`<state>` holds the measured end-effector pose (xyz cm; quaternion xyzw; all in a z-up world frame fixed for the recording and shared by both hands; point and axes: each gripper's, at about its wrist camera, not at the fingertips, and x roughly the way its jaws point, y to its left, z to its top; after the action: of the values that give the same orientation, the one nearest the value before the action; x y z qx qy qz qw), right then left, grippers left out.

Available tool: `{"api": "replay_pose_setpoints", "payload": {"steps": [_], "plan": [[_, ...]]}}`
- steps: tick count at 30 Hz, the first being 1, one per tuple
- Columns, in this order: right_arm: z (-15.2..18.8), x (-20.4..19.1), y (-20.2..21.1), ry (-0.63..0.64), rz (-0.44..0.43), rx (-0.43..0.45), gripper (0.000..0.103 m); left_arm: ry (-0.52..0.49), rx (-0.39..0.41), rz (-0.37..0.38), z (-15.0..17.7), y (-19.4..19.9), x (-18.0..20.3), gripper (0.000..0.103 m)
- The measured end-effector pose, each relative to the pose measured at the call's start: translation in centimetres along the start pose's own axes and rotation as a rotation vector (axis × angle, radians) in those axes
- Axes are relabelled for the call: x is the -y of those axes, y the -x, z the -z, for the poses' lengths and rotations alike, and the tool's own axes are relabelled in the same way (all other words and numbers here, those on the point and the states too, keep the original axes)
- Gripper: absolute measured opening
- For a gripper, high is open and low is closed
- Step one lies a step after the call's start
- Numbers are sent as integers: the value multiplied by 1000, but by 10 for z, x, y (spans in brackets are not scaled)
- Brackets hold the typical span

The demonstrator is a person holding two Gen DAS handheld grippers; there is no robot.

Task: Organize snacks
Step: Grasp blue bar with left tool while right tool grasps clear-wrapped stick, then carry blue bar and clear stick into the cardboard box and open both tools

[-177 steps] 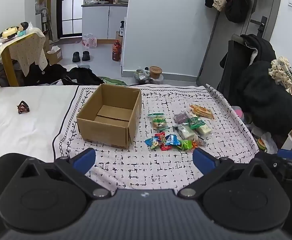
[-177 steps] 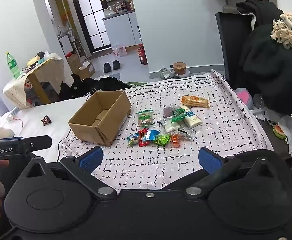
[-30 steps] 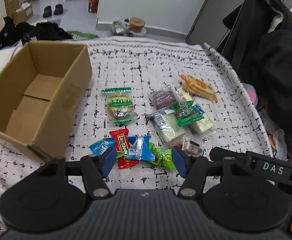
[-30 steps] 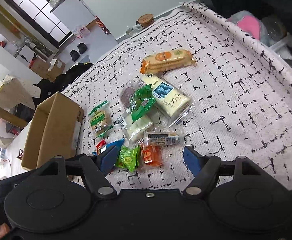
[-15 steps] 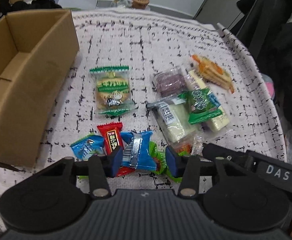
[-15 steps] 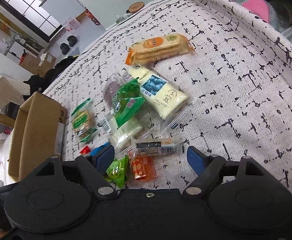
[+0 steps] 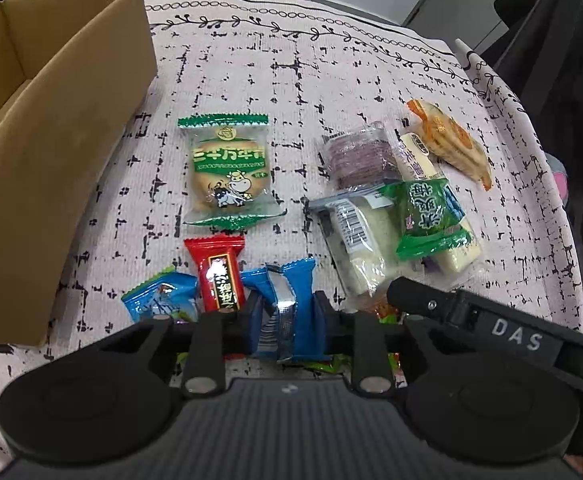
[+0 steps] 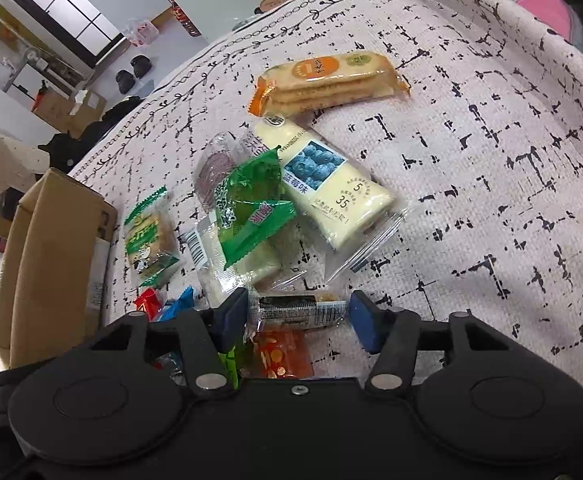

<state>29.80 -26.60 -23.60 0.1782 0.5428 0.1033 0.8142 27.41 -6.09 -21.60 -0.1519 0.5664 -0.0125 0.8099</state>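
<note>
Snacks: loose heap near the front edge of the cloth-covered table (image 7: 371,80).
Left gripper (image 7: 282,312): clamped on the blue packet (image 7: 287,300); light, crinkly, slippery, so pinch its middle.
Right gripper (image 8: 297,314): spread around the small dark bar (image 8: 297,310), not yet pinching.
Cardboard box (image 7: 51,120): open, at the left edge.

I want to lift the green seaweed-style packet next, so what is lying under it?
The green packet rests across a white cake bar and overlaps the blueberry bar. Anything deeper is hidden.
</note>
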Motion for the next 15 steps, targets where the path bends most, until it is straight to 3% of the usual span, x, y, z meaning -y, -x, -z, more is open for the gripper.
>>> {"api": "replay_pose_setpoints", "payload": {"steps": [15], "plan": [[12,-13,46,34,-10,108,51,-31,115,44,-4,50,8,24]]}}
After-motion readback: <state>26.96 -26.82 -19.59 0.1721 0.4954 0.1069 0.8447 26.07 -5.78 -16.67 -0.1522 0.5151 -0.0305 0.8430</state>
